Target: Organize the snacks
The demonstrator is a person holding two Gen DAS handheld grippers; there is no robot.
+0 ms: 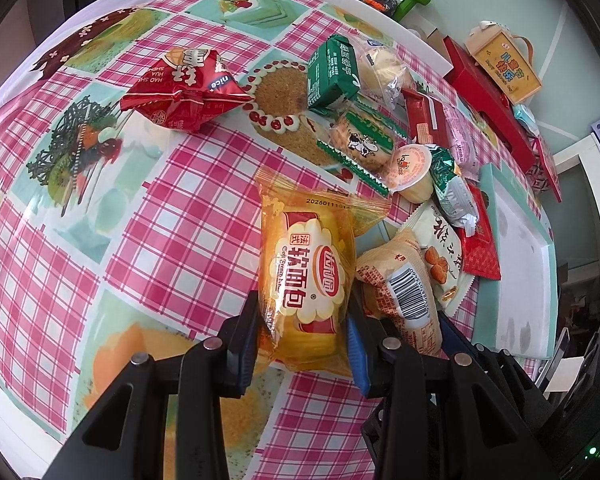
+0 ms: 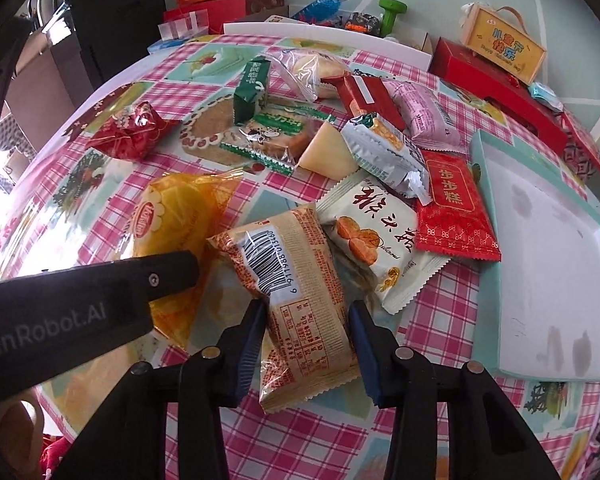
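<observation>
My left gripper is shut on a yellow soft-bread pack, its pads pressed on both sides of the pack's near end. The same pack shows in the right wrist view behind the left gripper's arm. My right gripper has its fingers against both sides of a beige barcode snack pack, which also shows in the left wrist view. Both packs lie near the front of a snack pile on the pink checked tablecloth.
An empty pale-green tray lies to the right. The pile holds a white almond-cake pack, a red flat pack, a green box and a jelly cup. A red pack lies apart, left. Red boxes stand behind.
</observation>
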